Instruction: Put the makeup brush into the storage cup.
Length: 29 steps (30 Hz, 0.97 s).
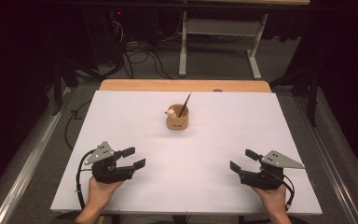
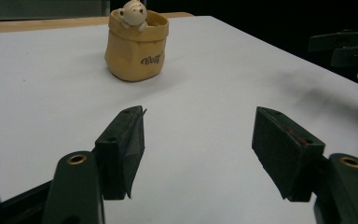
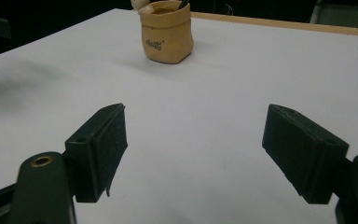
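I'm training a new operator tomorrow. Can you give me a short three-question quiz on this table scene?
1. True or false: the left gripper holds the holder.
2. What sticks up out of the holder? A) spoon B) pencil C) ruler
3. On what does the holder stand?

Key:
1. False: the fingers are open with nothing between them, and so are the right gripper's.
2. B
3. The white sheet on the table, toward its far middle.
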{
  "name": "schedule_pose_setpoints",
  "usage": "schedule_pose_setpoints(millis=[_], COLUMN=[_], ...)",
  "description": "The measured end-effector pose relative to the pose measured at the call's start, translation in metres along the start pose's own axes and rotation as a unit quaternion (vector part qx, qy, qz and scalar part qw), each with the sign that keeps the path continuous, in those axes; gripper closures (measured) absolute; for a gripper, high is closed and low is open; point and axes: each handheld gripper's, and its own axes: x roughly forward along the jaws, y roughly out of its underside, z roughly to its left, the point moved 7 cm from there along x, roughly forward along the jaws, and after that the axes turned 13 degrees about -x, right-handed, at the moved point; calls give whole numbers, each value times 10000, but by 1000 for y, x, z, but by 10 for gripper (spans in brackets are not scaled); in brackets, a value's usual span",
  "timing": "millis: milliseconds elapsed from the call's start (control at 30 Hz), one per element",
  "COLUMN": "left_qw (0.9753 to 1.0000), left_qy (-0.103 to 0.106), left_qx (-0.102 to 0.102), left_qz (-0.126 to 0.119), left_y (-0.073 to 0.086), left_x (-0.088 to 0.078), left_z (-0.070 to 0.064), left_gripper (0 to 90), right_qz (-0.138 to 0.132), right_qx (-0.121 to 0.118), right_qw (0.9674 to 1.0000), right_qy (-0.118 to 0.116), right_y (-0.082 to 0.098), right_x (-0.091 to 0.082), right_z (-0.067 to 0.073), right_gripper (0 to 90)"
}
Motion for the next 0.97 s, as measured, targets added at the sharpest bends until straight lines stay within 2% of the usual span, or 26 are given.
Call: schedule_pose_setpoints(millis=[967], left_qw=[9999], left_qy=[32], left_qx=[-77], left_qz=[-112], left_y=[-5], left_x=[-4], left_z=[0], left_gripper=[347], right_qz=[59], right_qx=[39], right_qw=[10000], right_qy=[-6], right_y=[2], right_x=[2], right_z=[-1], right_gripper=[234])
